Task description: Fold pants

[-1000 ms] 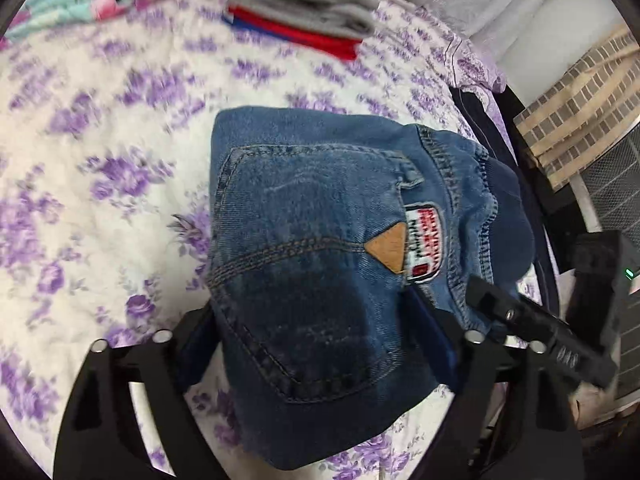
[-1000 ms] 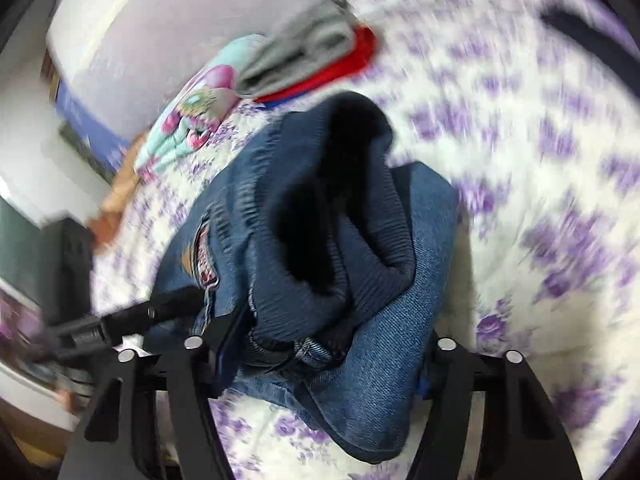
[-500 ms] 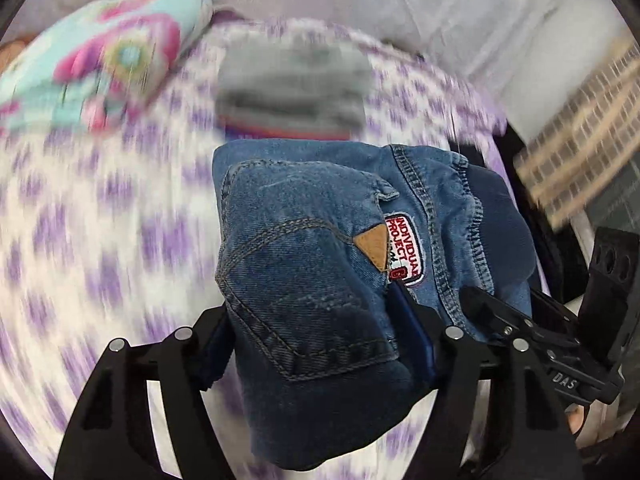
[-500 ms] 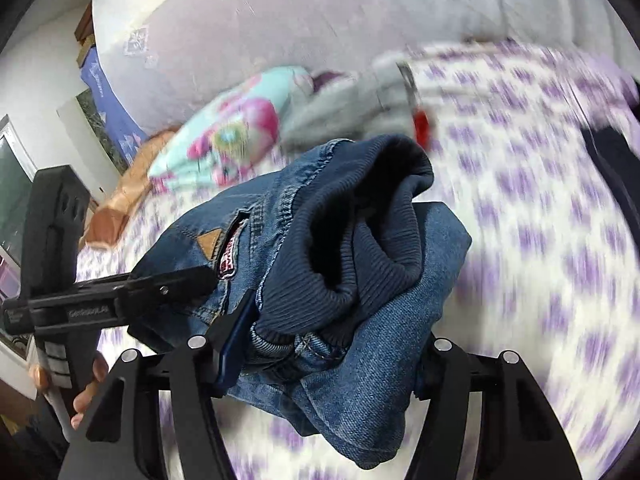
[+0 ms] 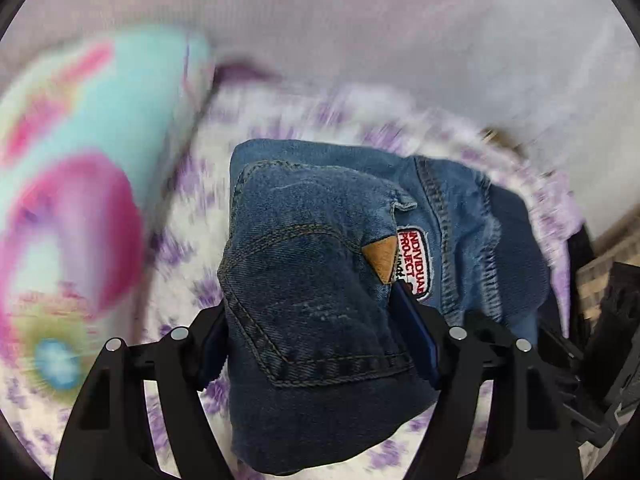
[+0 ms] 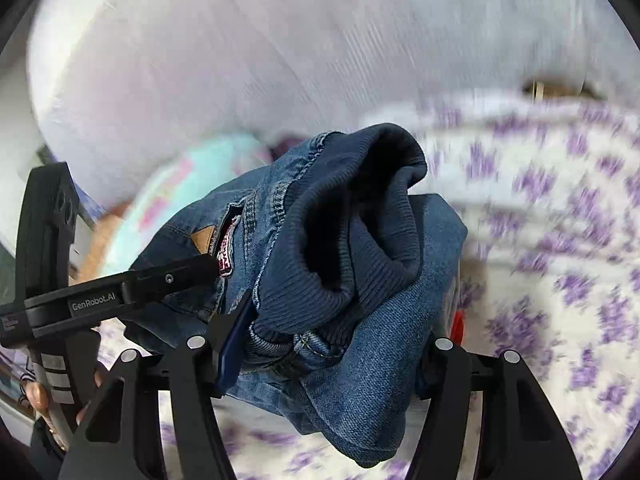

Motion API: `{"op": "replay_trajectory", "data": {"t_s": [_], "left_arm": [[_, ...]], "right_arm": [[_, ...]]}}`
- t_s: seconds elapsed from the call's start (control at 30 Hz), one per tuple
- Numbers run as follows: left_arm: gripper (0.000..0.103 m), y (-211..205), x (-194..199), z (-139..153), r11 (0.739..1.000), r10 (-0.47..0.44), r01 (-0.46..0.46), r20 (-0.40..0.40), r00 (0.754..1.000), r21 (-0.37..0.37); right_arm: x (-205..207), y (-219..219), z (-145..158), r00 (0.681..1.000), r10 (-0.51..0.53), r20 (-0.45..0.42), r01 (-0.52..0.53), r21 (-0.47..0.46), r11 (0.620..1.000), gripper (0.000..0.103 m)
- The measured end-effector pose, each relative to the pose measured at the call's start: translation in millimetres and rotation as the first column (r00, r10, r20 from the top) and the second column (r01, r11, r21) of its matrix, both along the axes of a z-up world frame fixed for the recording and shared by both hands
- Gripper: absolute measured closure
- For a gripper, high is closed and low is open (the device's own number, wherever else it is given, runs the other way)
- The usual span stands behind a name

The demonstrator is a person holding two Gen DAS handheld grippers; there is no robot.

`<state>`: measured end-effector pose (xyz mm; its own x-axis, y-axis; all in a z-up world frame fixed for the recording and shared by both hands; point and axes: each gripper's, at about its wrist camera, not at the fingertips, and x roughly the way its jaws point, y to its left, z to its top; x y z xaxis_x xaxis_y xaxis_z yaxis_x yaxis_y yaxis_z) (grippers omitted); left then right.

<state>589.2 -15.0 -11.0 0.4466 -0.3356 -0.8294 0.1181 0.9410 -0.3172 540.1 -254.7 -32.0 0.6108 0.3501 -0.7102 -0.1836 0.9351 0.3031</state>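
Floral bed [image 5: 192, 248] lies blurred behind; left gripper [image 5: 316, 344] and right gripper [image 6: 340, 344] fingers each pinch the folded jeans [image 5: 320, 264] at lower center.

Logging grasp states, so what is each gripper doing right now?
Left gripper: closed on the folded jeans, by the back pocket.
Right gripper: closed on the same jeans, at the ribbed waistband end.
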Motion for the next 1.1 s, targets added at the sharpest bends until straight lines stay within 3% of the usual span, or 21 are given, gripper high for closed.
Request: {"op": "replay_trajectory", "data": {"t_s": [0.07,0.17,0.3,0.5,0.63,0.73,0.8,0.87,0.97,1.1], "left_arm": [[0.019,3.1,1.6,-22.0,1.000,0.003,-0.003,0.030,1.000,-0.014],[0.017,11.2,-3.8,-18.8,0.998,-0.027,0.031,0.058,0.998,-0.060],[0.016,17.5,-18.9,-6.0,0.999,-0.045,0.047,0.072,0.996,-0.020],[0.005,13.7,-99.7,37.1,0.983,-0.118,0.089,0.191,0.974,0.158],[0.005,4.8,-196.7,59.4,0.954,-0.119,0.019,0.321,0.940,0.298],[0.005,0.8,-264.0,66.0,0.942,-0.067,-0.073,0.397,0.915,0.328],[0.005,-2.3,-298.7,62.1,0.931,-0.029,-0.124,0.408,0.913,0.343],[0.005,2.0,-332.9,50.8,0.935,0.028,-0.170,0.414,0.910,0.311],[0.005,16.8,-360.9,36.4,0.947,0.112,-0.230,0.438,0.892,0.226],[0.005,29.4,-371.9,24.8,0.946,0.146,-0.261,0.468,0.872,0.191]], "right_arm": [[-2.4,-2.5,-8.3,0.999,-0.002,0.032,0.001,0.036,0.999,0.025],[-6.7,-5.3,-2.0,1.000,0.001,0.031,-0.003,0.066,0.998,0.014],[-20.5,-5.7,17.3,0.999,0.017,0.045,-0.019,0.052,0.998,0.012],[-95.0,-8.9,65.4,0.988,-0.056,0.145,0.067,-0.072,0.995,0.005],[-172.8,-4.3,86.2,0.970,-0.114,0.215,0.144,-0.131,0.981,0.004],[-230.8,0.4,77.9,0.963,-0.144,0.227,0.177,-0.132,0.975,0.004],[-259.8,3.3,61.4,0.964,-0.155,0.218,0.186,-0.130,0.974,0.004],[-282.2,8.4,43.4,0.962,-0.163,0.220,0.199,-0.153,0.968,0.004],[-305.4,18.9,14.6,0.946,-0.194,0.260,0.259,-0.245,0.934,0.004],[-318.9,31.9,-1.9,0.931,-0.165,0.327,0.273,-0.322,0.906,0.004]]}}
